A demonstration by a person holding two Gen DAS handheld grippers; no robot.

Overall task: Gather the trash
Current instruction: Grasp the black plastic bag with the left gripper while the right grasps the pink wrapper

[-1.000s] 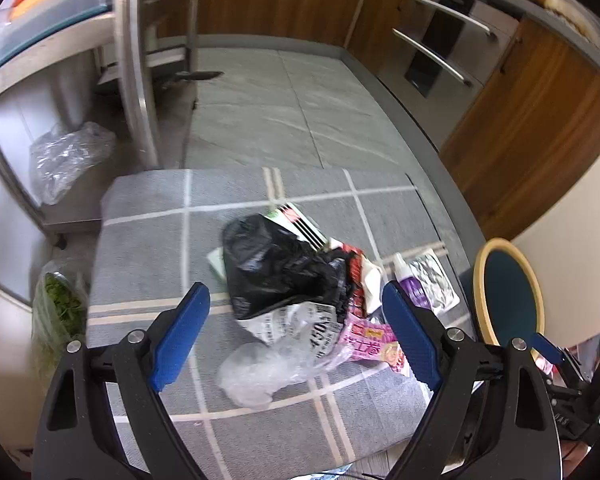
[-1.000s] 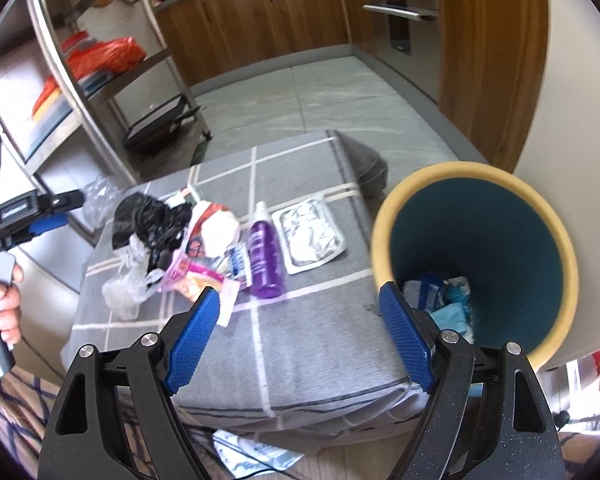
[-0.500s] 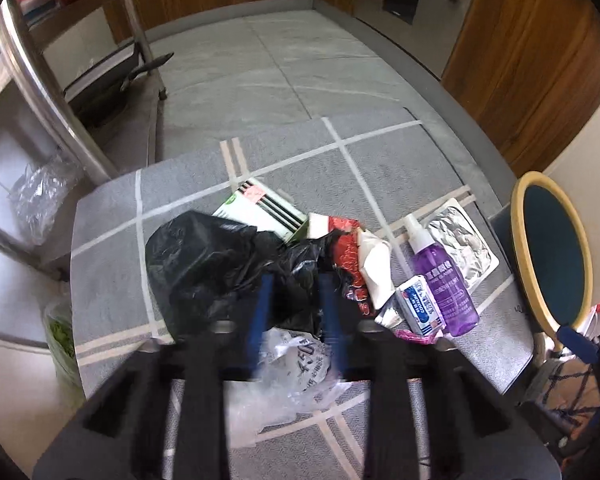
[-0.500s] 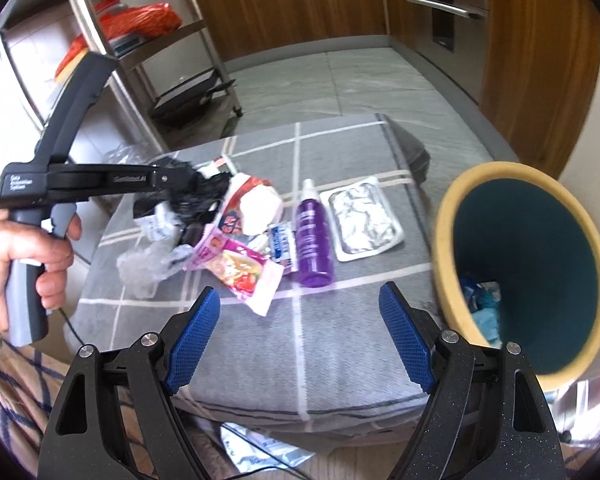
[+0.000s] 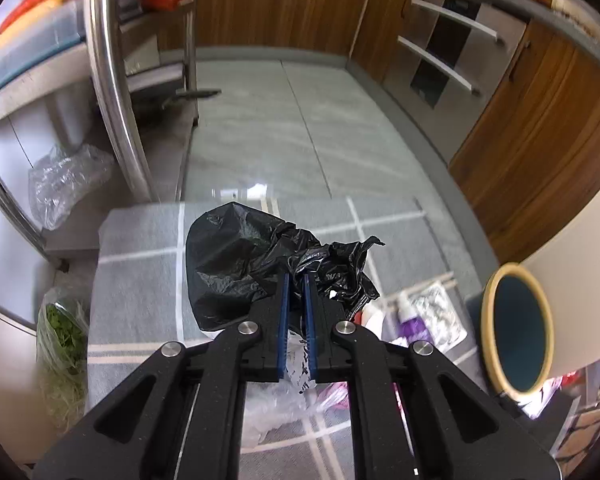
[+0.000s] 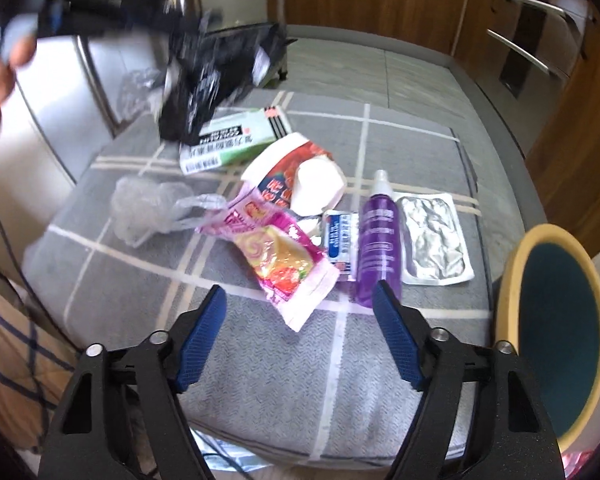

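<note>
My left gripper point(image 5: 296, 280) is shut on a crumpled black plastic bag point(image 5: 240, 264) and holds it lifted above the grey checked table point(image 5: 140, 280). The bag also shows blurred in the right wrist view point(image 6: 204, 84), hanging above the trash pile. My right gripper point(image 6: 300, 304) is open and empty over the table's near edge. In front of it lie a pink snack wrapper point(image 6: 284, 268), a purple spray bottle point(image 6: 378, 240), a foil blister pack point(image 6: 434, 244), a clear plastic bag point(image 6: 152, 208), a green and white box point(image 6: 236, 140) and a red and white wrapper point(image 6: 300, 172).
A teal bin with a yellow rim point(image 6: 556, 336) stands at the table's right side; it also shows in the left wrist view point(image 5: 518, 328). A metal shelf rack point(image 5: 108, 80) stands at the left, with plastic bags point(image 5: 64, 184) below. Wooden cabinets point(image 5: 540, 120) line the far side.
My left gripper closed on the black bag and lifted it off the pile. My right gripper moved left, from over the bin to over the table's trash.
</note>
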